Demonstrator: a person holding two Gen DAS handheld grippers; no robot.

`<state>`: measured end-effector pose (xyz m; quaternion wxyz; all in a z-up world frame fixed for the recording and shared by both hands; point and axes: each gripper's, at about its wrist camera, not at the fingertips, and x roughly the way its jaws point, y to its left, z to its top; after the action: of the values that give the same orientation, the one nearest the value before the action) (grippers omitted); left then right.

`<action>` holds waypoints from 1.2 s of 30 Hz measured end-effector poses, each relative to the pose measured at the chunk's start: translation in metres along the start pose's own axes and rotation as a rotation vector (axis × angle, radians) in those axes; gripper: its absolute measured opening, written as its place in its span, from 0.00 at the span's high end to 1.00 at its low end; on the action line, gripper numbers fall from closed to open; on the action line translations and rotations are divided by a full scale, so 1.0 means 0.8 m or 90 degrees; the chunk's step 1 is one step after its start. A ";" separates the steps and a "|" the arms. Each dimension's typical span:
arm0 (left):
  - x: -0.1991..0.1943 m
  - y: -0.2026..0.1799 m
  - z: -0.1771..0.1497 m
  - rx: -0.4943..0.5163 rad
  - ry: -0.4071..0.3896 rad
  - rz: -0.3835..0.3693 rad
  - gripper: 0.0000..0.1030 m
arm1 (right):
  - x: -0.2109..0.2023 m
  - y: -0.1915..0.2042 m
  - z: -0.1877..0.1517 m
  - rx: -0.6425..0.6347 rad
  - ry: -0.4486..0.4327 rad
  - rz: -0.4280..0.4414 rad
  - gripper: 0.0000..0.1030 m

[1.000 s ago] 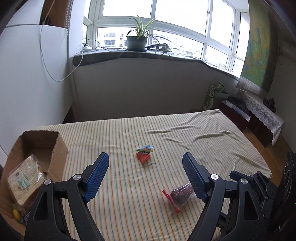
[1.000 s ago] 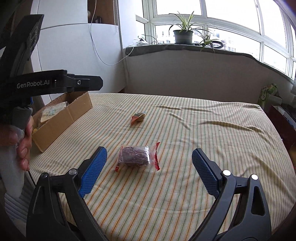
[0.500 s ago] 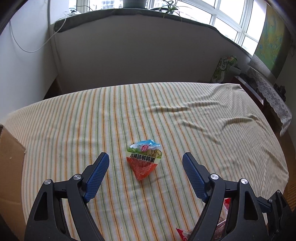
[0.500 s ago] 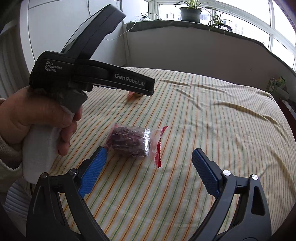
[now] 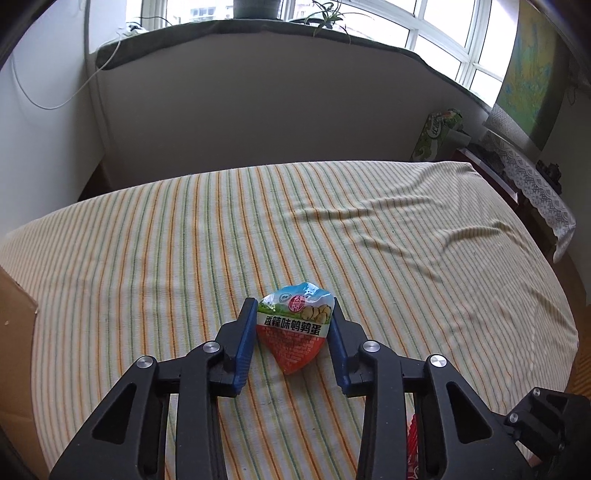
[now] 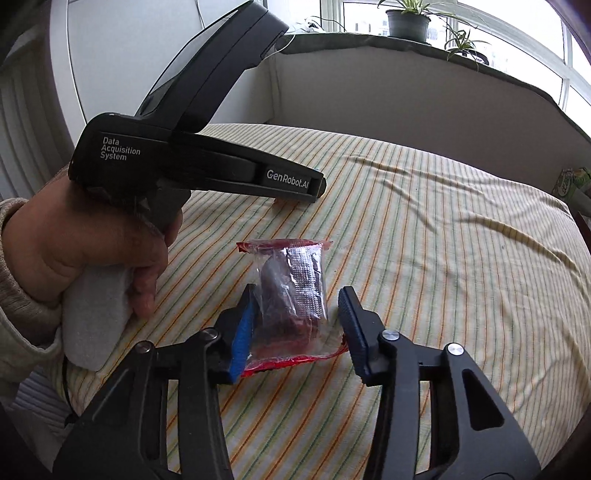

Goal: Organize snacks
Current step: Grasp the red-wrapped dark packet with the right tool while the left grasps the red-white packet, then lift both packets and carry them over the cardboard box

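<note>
Left gripper (image 5: 293, 325) jaws just closed, pinching triangular snack packet (image 5: 293, 332) on striped cloth (image 5: 184, 240).

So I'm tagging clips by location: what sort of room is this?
Probably a bedroom at home: a bed under a striped sheet, a wide window and a potted plant on its sill.

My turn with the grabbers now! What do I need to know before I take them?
Left gripper: jaws have just been closing, pads now against both sides of the triangular snack packet, which lies on the striped cloth.
Right gripper: also just closing around the clear packet with red edges; one pad touches, the other looks slightly off.
Done: both snacks reached.
Left: finish both grips, lift, carry to the cardboard box at far left.
</note>
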<state>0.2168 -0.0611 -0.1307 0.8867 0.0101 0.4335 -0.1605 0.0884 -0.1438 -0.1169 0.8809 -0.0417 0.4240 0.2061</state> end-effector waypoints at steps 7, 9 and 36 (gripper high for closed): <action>-0.034 0.007 -0.018 -0.034 -0.029 -0.023 0.67 | -0.018 -0.003 -0.015 0.018 -0.020 0.015 0.64; -0.047 0.008 -0.025 -0.043 -0.038 -0.029 0.67 | -0.023 -0.007 -0.017 0.022 -0.030 0.017 0.64; -0.258 -0.016 -0.073 -0.026 -0.263 -0.031 0.66 | -0.171 0.000 0.021 0.066 -0.210 -0.044 0.64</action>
<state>0.0502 -0.0075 -0.0065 0.9526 -0.0512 0.2456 -0.1718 0.0249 -0.1844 -0.0016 0.9460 0.0234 0.2824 0.1576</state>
